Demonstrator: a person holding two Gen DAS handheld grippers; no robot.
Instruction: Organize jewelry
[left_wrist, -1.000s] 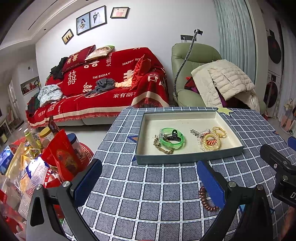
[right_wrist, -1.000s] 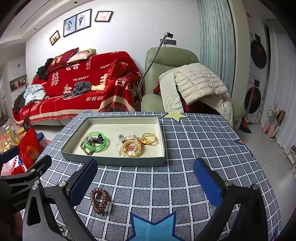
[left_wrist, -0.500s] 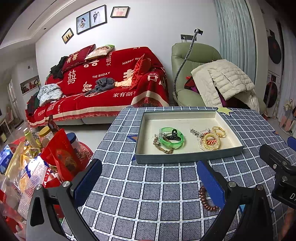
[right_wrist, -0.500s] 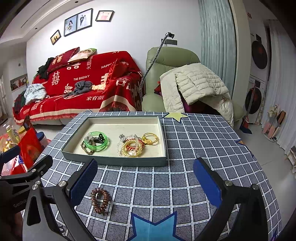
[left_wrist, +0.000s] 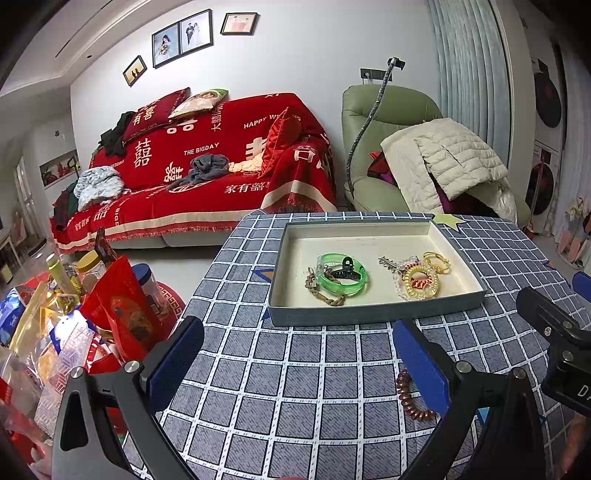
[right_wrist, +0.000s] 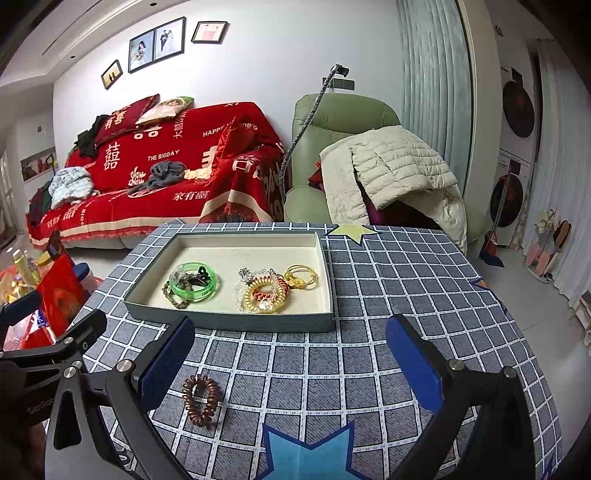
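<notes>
checked tablecloth (right_wrist: 369, 369) beneath wide-open, empty right gripper (right_wrist: 290, 356)

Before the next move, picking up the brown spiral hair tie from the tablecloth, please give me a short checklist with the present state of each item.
1. Brown spiral hair tie lies free on the checked tablecloth, outside the tray: ok.
2. Right tongs open and empty: ok.
3. Left tongs open and empty: ok.
4. Hair tie between the right tongs' fingers: not ok; it lies near the left blue pad.
5. Grey rectangular tray has bare floor for it: ok.
6. Green plastic bangle already in tray: ok.
</notes>
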